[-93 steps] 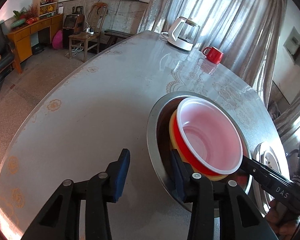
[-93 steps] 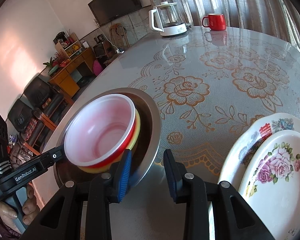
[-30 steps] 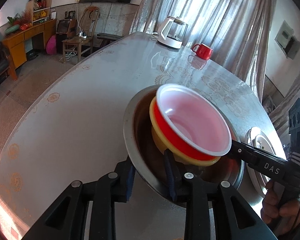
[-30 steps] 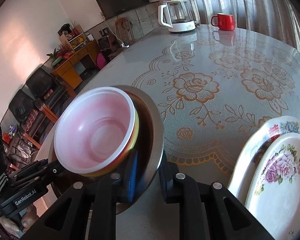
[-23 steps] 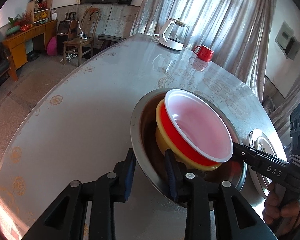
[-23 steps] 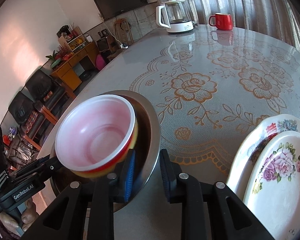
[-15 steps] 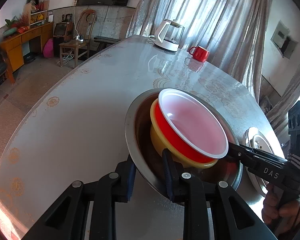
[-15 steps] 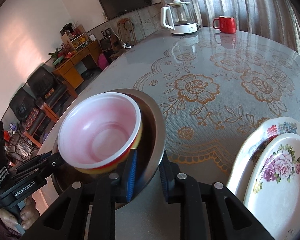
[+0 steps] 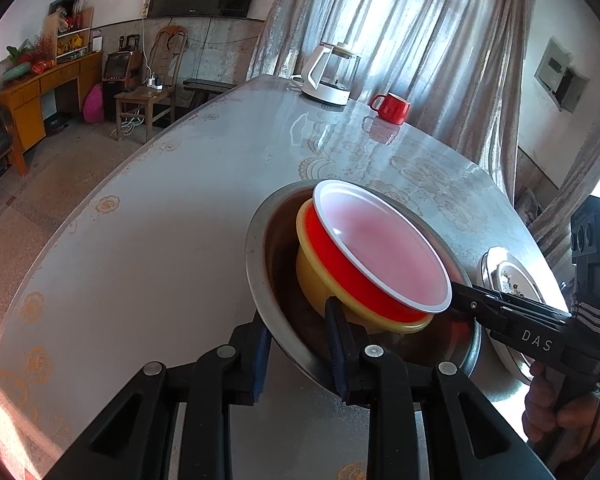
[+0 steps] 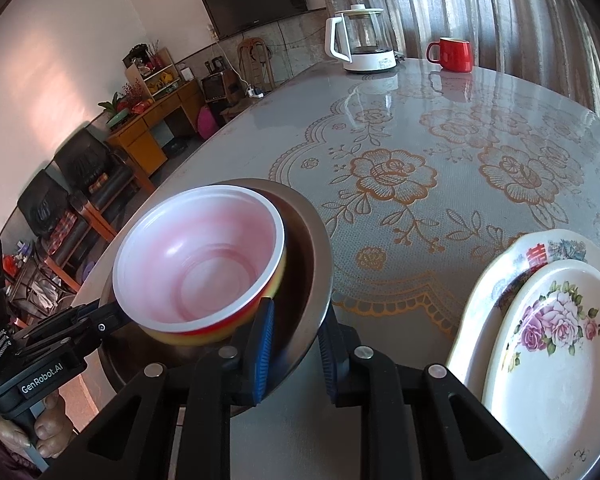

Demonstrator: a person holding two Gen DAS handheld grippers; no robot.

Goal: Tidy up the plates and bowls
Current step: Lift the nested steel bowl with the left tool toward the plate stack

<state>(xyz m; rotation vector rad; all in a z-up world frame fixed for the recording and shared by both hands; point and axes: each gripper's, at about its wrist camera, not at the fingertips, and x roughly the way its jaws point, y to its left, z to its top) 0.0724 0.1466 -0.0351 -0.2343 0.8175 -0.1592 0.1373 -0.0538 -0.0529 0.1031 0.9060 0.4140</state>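
Tabletop (image 10: 440, 128): big, rounded edge, glossy grey cover w/ gold rose + scalloped lace print, strong window glare at far end. Directly on it: white-base glass kettle (image 10: 362, 42) at far end, red mug (image 10: 454, 54) just beside it, both upright, reflections under them. Near side: two floral plates stacked, small rose plate (image 10: 556, 364) on top of larger plate (image 10: 500, 276) w/ red character on rim. Steel basin (image 10: 320, 240) sits left of the plates; can't tell if its base is flat on the tabletop or tipped up. Middle of tabletop carries nothing else visible.
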